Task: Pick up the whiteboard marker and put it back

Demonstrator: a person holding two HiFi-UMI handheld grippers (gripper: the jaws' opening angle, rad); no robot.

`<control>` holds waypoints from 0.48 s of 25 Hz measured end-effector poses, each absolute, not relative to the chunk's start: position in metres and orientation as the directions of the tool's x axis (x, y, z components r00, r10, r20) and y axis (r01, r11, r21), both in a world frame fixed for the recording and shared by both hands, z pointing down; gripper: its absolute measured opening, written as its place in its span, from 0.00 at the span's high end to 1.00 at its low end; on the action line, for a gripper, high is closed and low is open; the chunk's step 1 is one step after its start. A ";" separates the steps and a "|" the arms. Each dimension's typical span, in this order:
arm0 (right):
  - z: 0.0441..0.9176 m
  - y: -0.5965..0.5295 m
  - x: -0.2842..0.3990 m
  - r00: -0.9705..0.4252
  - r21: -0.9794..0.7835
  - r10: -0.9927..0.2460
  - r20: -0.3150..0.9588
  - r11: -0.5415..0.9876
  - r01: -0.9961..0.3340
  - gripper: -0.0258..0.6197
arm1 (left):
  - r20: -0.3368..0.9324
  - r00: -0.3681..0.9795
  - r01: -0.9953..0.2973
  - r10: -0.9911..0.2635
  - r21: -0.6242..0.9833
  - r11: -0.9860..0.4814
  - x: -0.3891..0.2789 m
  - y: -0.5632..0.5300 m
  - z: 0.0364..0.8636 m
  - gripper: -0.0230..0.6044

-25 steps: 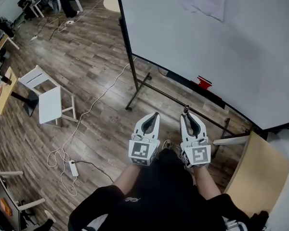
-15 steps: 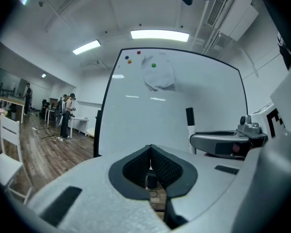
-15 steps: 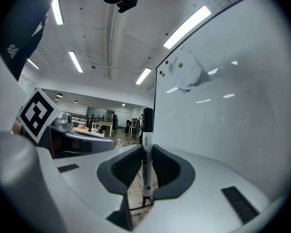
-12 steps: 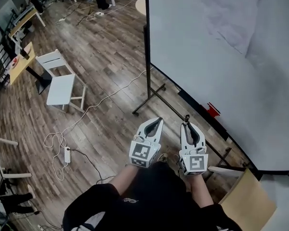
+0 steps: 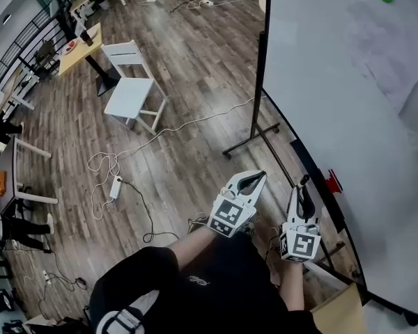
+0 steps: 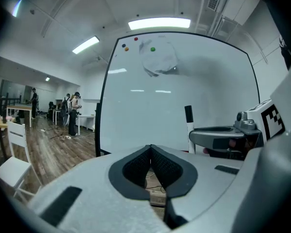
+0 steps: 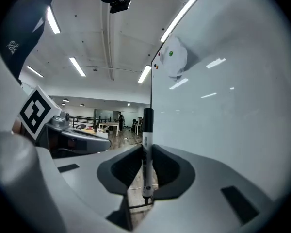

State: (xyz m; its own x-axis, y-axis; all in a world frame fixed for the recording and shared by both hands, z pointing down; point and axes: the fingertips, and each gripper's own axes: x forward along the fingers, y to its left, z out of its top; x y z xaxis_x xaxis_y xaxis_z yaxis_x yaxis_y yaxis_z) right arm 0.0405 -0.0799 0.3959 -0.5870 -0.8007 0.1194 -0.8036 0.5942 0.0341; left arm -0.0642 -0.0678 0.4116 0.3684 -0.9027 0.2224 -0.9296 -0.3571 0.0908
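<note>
Marker [image 7: 147, 125] stands upright, clamped in the right gripper [image 7: 146, 149], whiteboard [image 7: 223, 115] close on its right; left gripper [image 6: 150, 150] closed, empty.

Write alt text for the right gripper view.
The right hand-held gripper clamps a white whiteboard marker with a black cap upright between its grey jaws. A large white whiteboard fills the right side, with a small green magnet near its top; an office with ceiling strip lights lies to the left.
</note>
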 end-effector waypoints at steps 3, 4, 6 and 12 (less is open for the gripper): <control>0.406 -0.089 0.046 -0.583 0.053 -0.799 0.147 0.595 -0.802 0.88 | 0.228 0.376 -0.927 -0.898 0.090 -0.365 -0.056 -0.079 0.417 0.95; 0.409 -0.093 0.048 -0.580 0.058 -0.799 0.157 0.594 -0.803 0.88 | 0.230 0.378 -0.926 -0.897 0.095 -0.366 -0.055 -0.082 0.420 0.95; 0.415 -0.098 0.049 -0.579 0.070 -0.797 0.176 0.596 -0.800 0.88 | 0.239 0.378 -0.926 -0.894 0.107 -0.363 -0.055 -0.087 0.428 0.95; 0.439 -0.120 0.039 -0.561 0.124 -0.789 0.251 0.601 -0.790 0.88 | 0.266 0.398 -0.917 -0.878 0.150 -0.371 -0.065 -0.110 0.454 0.95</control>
State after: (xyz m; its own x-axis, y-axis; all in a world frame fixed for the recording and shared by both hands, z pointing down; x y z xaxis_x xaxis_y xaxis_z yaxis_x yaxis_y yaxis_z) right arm 0.0391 -0.1198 0.4389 -0.5610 -0.7888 0.2510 -0.7895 0.6010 0.1243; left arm -0.0647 -0.1101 0.4538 0.3984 -0.8779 0.2655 -0.9166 -0.3706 0.1501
